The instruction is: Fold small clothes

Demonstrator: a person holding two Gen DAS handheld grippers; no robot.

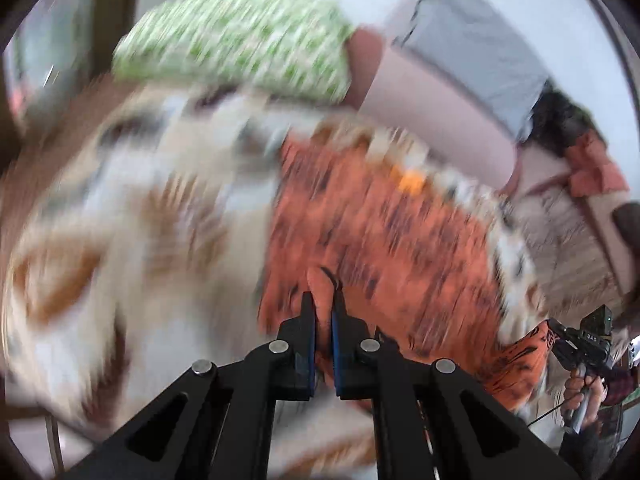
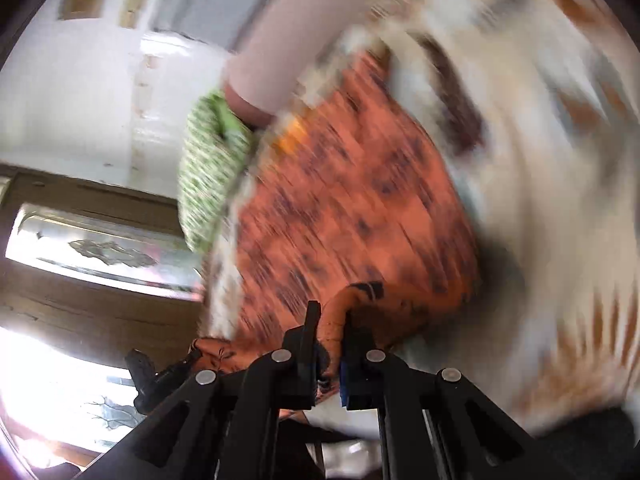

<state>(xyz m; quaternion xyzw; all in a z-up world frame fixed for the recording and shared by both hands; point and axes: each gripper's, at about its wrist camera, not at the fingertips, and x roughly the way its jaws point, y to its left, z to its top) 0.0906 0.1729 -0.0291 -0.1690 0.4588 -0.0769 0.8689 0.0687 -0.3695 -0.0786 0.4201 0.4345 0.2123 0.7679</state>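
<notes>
Stretching between both tongs (image 1: pixel 323 300), blurred orange garment (image 1: pixel 380 232) shows dark streaks.

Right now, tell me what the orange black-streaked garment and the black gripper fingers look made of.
Orange black-streaked garment: soft thin woven or knit fabric, matte; it bunches where the left gripper pinches it. Motion blur hides the weave. Black gripper fingers: rigid matte plastic, probably, with blue pads and shiny metal pins.
</notes>
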